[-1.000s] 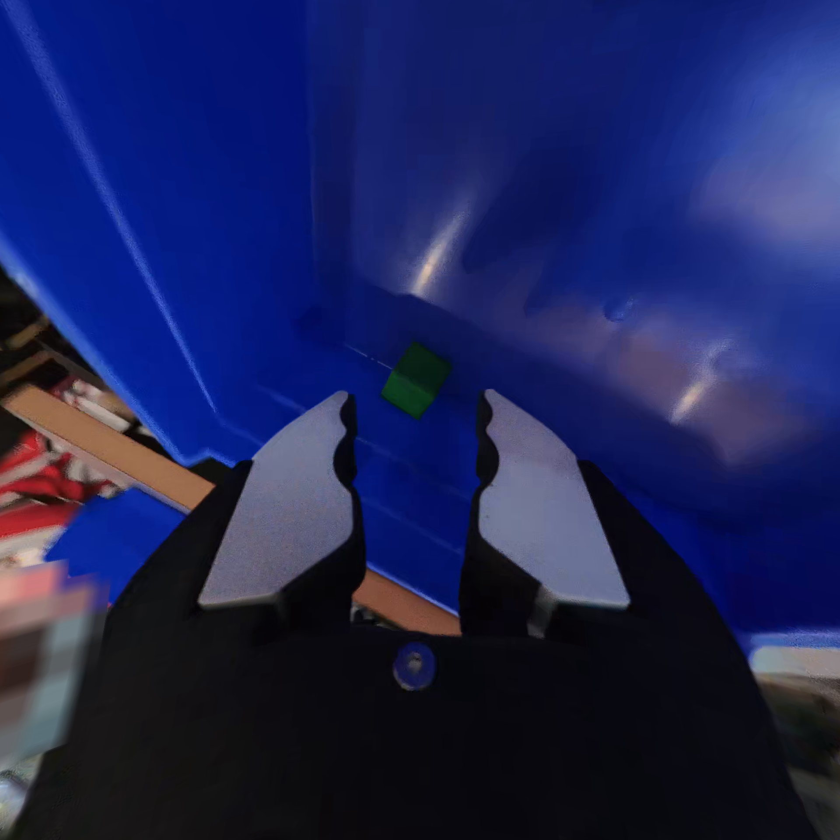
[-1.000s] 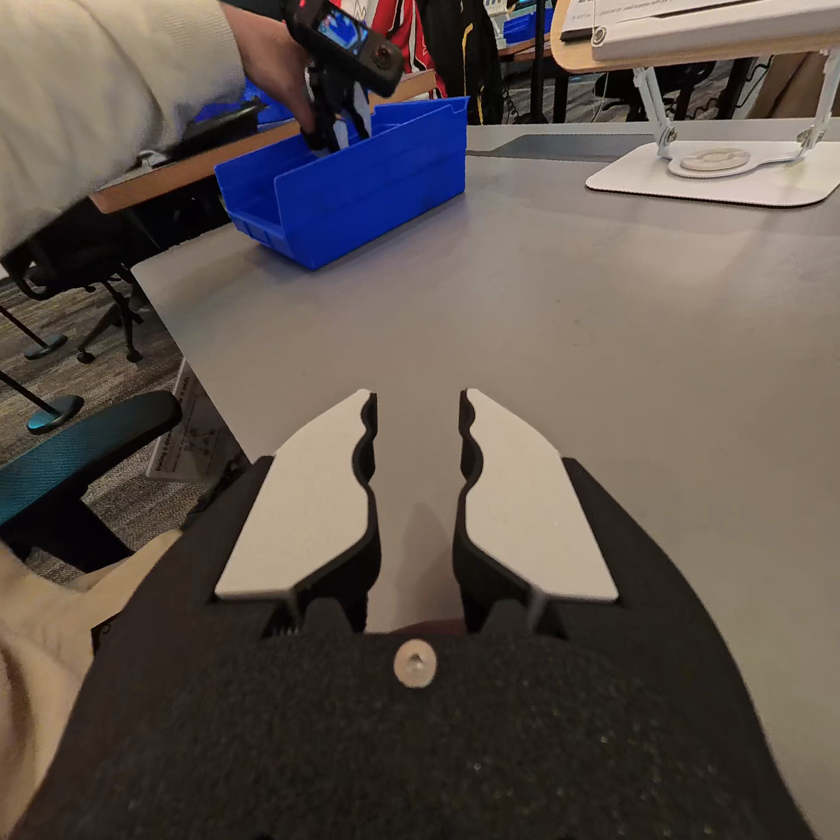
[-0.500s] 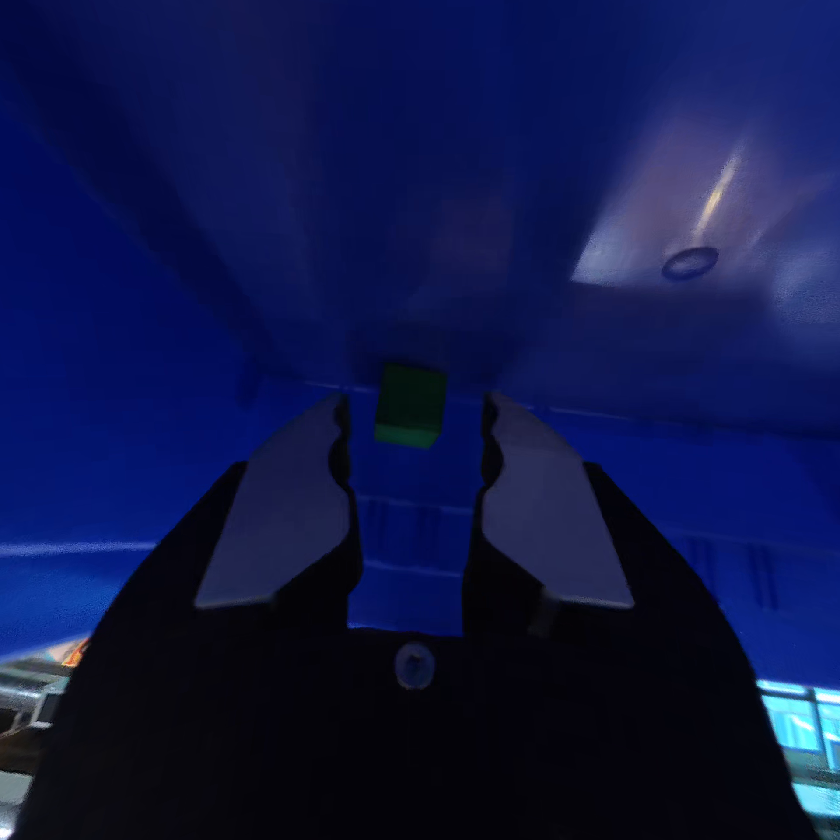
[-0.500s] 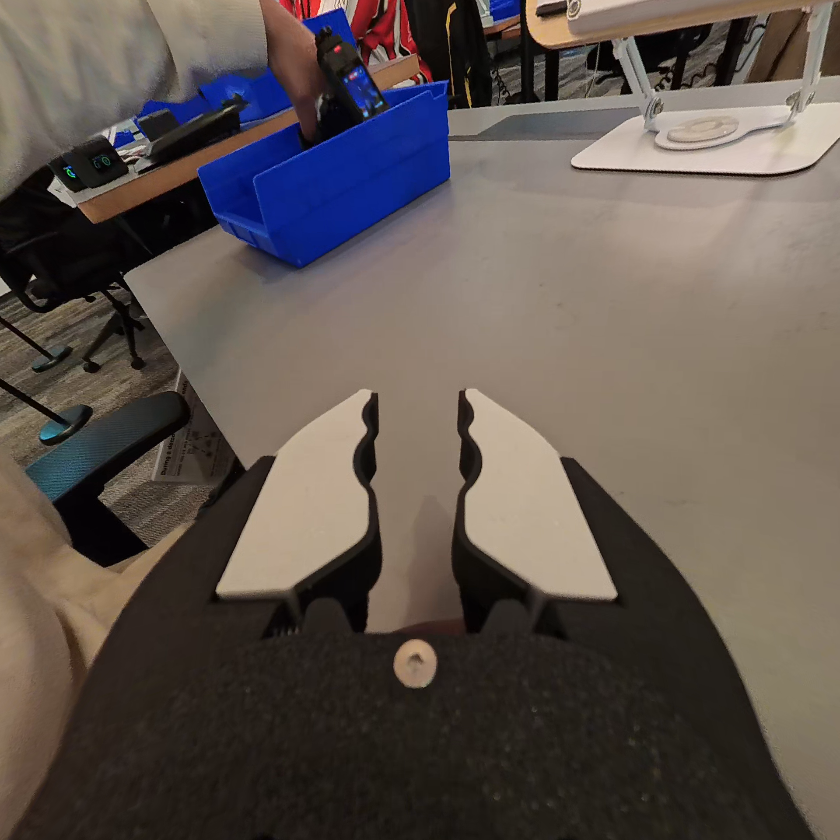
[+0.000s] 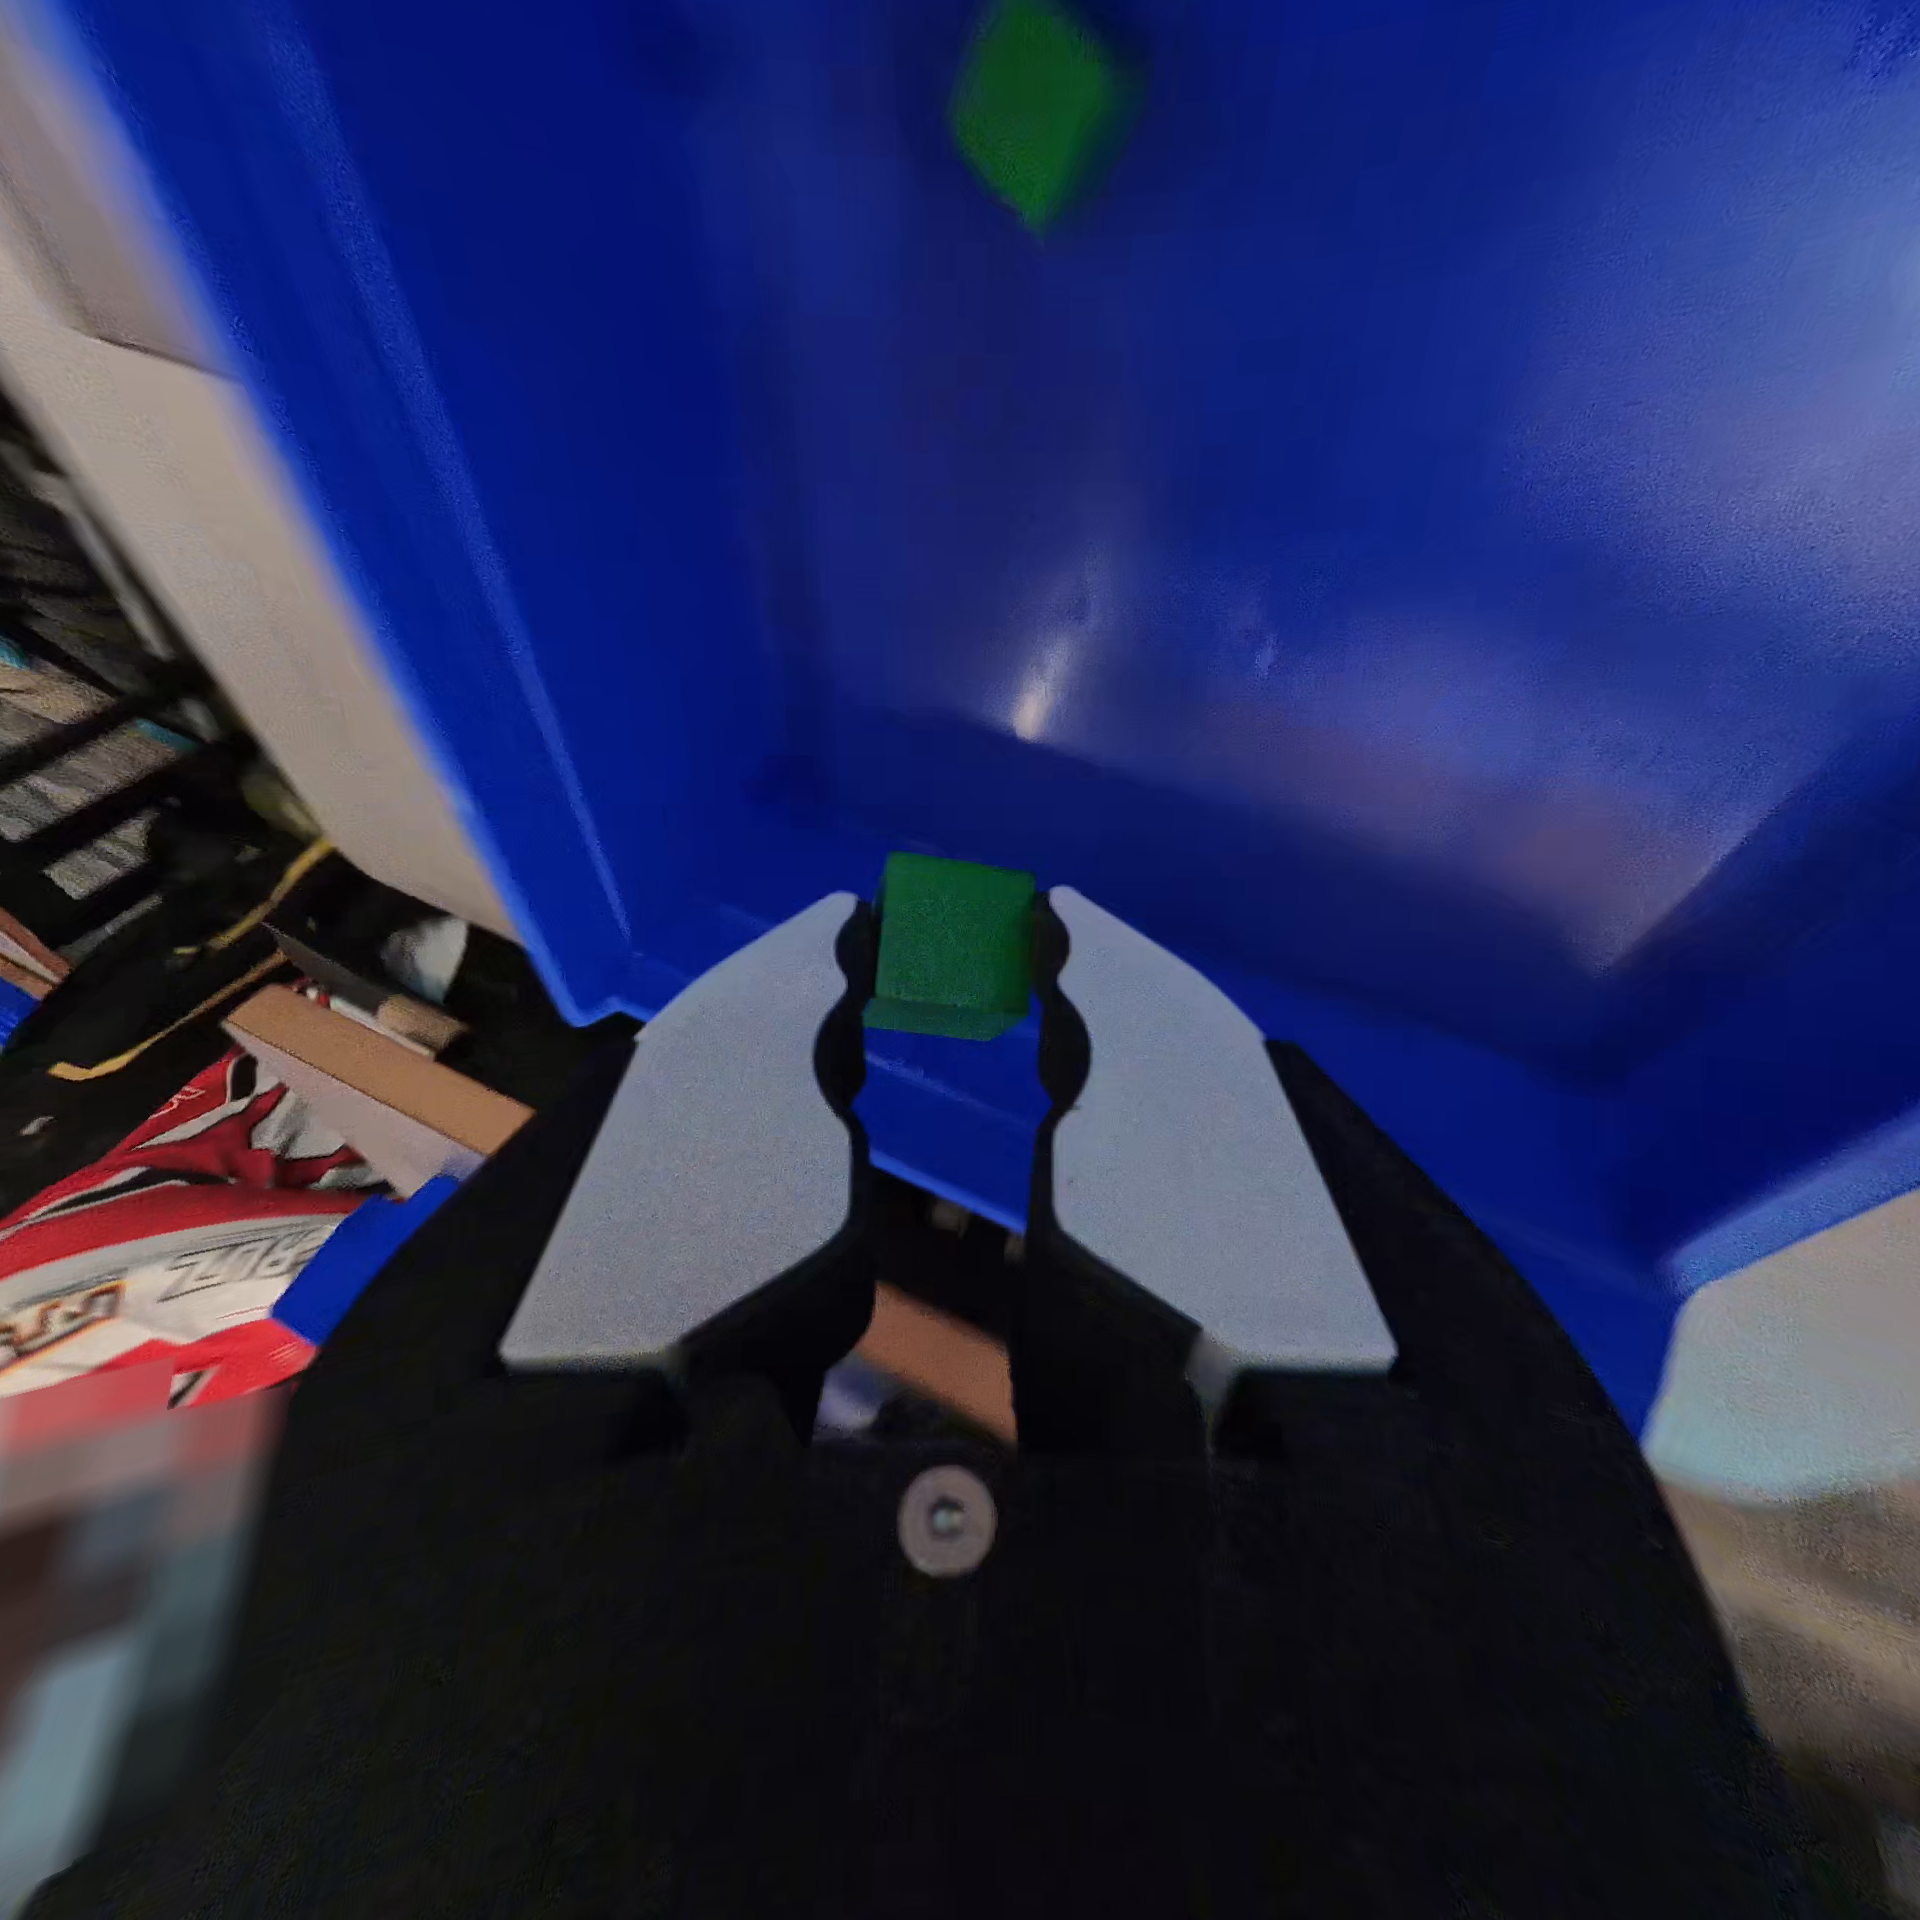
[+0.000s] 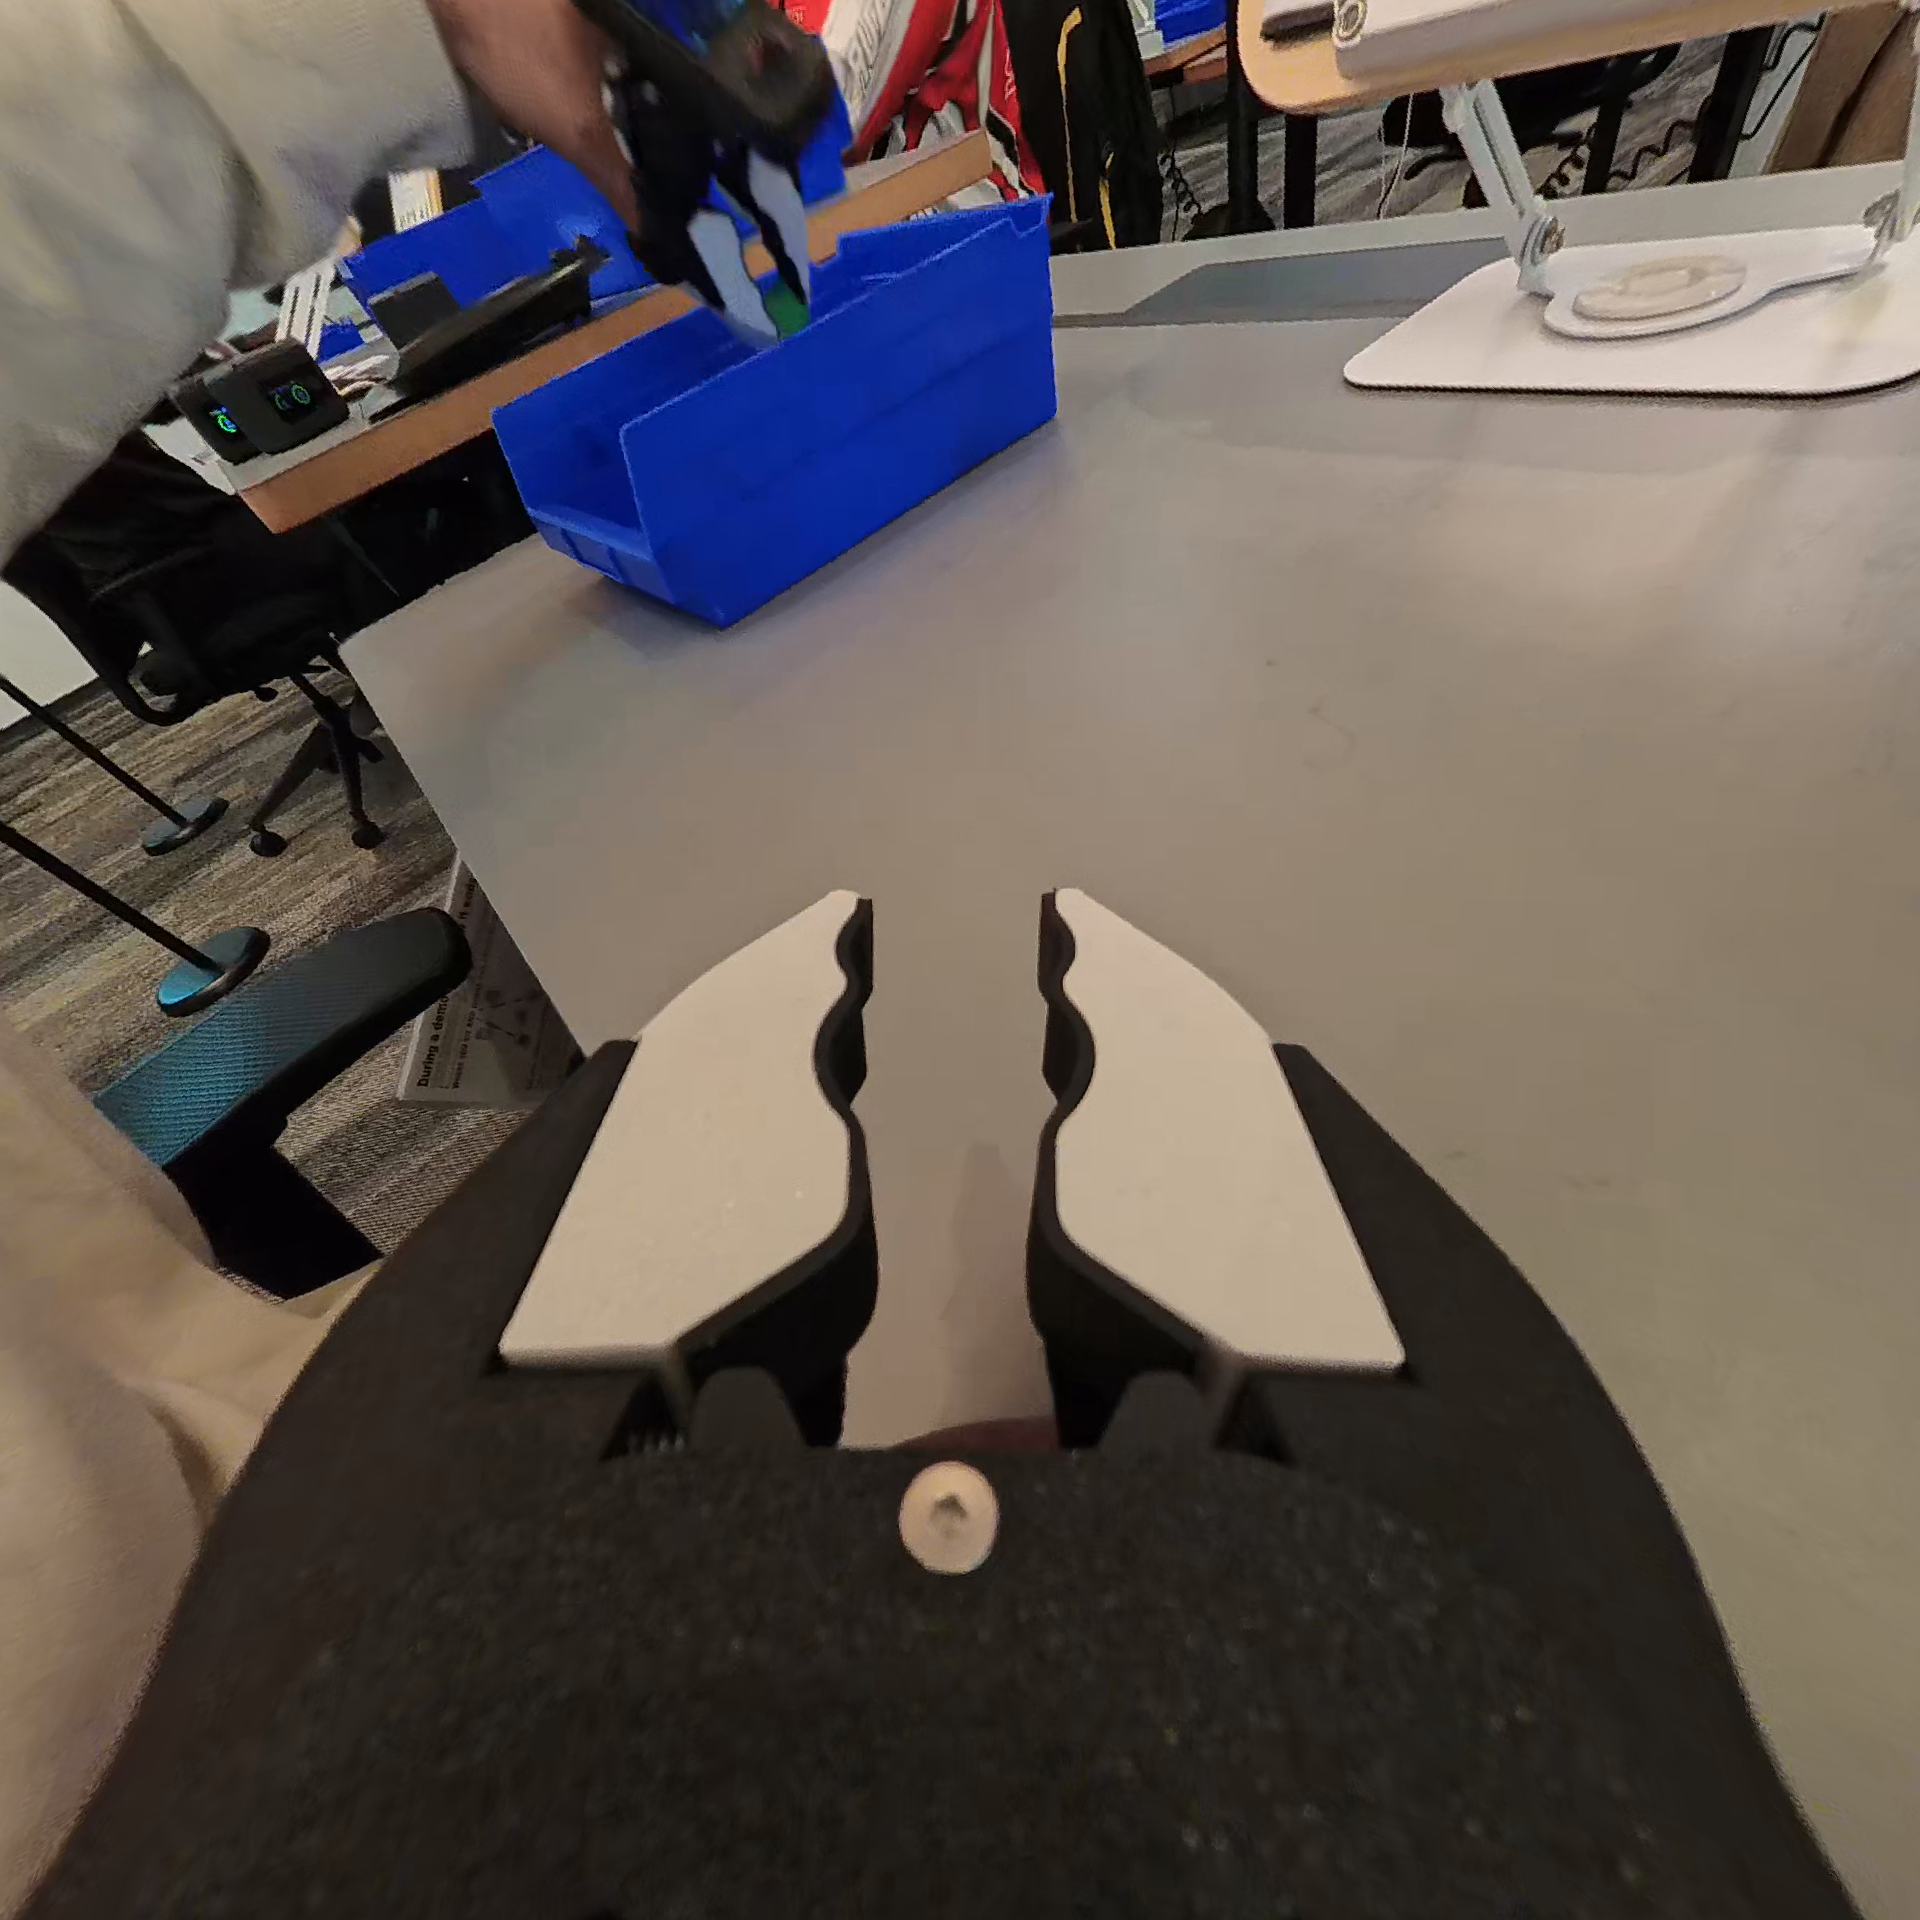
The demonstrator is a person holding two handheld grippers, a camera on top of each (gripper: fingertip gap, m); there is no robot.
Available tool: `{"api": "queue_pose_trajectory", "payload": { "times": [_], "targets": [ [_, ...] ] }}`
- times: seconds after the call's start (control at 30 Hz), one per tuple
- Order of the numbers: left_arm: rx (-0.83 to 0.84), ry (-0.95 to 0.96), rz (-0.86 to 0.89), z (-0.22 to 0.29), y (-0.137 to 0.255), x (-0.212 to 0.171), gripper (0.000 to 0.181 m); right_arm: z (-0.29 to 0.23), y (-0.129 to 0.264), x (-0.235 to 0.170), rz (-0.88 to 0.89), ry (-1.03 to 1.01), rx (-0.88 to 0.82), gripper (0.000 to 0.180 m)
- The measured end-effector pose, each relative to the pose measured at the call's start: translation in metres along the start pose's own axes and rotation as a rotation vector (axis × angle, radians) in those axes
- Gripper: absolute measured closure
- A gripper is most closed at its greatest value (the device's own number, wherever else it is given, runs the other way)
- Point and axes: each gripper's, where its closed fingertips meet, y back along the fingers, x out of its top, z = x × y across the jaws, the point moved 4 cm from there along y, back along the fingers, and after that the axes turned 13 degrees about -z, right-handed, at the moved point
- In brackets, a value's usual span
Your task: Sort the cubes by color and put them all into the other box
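Left wrist view: left gripper (image 5: 951, 940) pinches a green cube (image 5: 951, 951) at its fingertips above the blue bin (image 5: 1351, 520); second green cube (image 5: 1039, 109) lies inside, blurred. Right wrist view: right gripper (image 6: 954, 935), fingers narrowly parted and empty, hovers over the grey table (image 6: 1351, 727), well apart from the bin.

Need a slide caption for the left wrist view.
Left gripper shut on a green cube inside the blue box.

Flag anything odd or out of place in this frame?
Nothing stands out. The left gripper holds a green cube squarely between its fingers over the blue bin; a second green cube lies on the bin floor. The right gripper is open and empty above the grey table.
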Motion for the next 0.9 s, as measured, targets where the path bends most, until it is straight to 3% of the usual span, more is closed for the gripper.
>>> {"api": "queue_pose_trajectory", "payload": {
  "times": [0.2,0.47,0.6,0.7,0.8,0.9],
  "targets": [
    [0.123,0.394,0.583,0.035,0.087,0.012,0.152,0.001,0.012,0.006,0.028,0.014,-0.026,0.149],
    [0.087,0.994,0.801,0.079,0.063,0.001,0.152,0.004,0.015,0.006,0.033,-0.018,-0.02,0.149],
    [0.138,1.198,0.97,0.092,0.073,-0.007,0.152,0.005,0.011,0.003,0.019,-0.036,-0.011,0.149],
    [0.129,1.245,1.056,0.104,0.081,-0.002,0.152,0.008,0.009,0.001,0.016,-0.068,0.006,0.149],
    [0.114,1.176,1.137,0.113,0.1,0.015,0.152,0.013,0.007,0.001,0.01,-0.092,0.027,0.149],
    [0.032,0.956,1.441,0.125,0.158,0.052,0.152,0.018,0.006,0.019,0.028,-0.104,0.087,0.148]
  ]
}}
